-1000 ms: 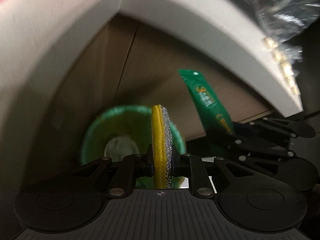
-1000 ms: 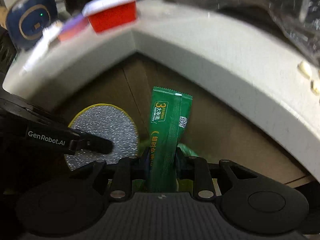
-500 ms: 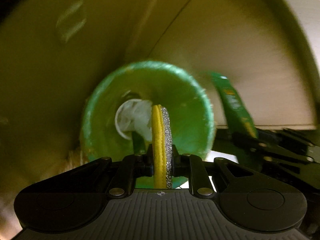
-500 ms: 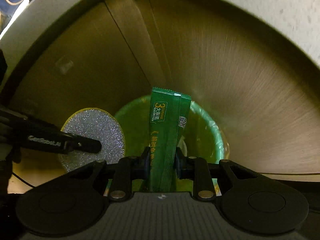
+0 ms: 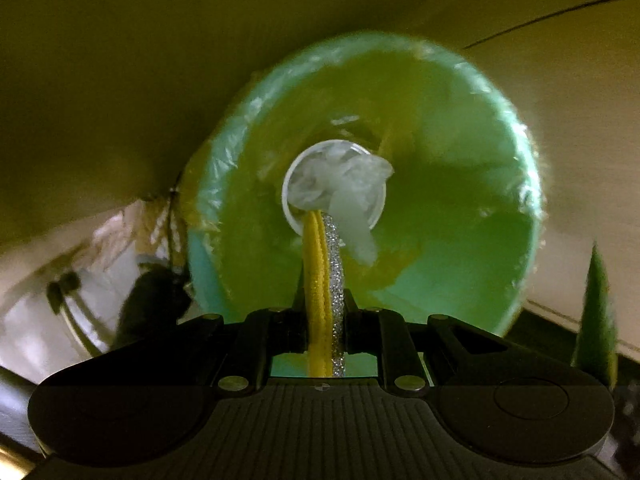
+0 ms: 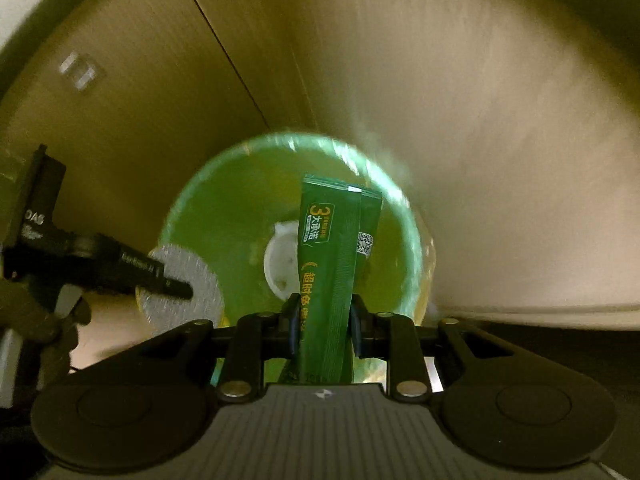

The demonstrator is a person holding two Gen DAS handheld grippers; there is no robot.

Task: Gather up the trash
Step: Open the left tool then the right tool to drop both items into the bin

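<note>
Below both grippers stands a round bin lined with a green bag [image 5: 460,216] [image 6: 224,216]. At its bottom lies a white cup holding crumpled clear plastic [image 5: 336,188] [image 6: 280,260]. My left gripper [image 5: 324,312] is shut on a round scouring pad, yellow on one side and silver on the other [image 5: 322,272], held edge-on over the bin's mouth. In the right wrist view the same pad [image 6: 192,280] hangs at the bin's left rim. My right gripper [image 6: 324,320] is shut on a long green sachet [image 6: 332,248] that points down into the bin.
Wooden cabinet panels [image 6: 460,120] rise behind the bin, with a pale counter edge [image 6: 36,20] above. A dark cable [image 5: 552,16] runs across the upper right. Blurred white and black objects [image 5: 120,280] lie left of the bin. The sachet's tip [image 5: 596,312] shows at the right.
Both grippers have sunk from counter height toward the bin, which now fills each view. The left gripper has rolled, and its pad now hangs over the bin's mouth. Both grips are unchanged.
</note>
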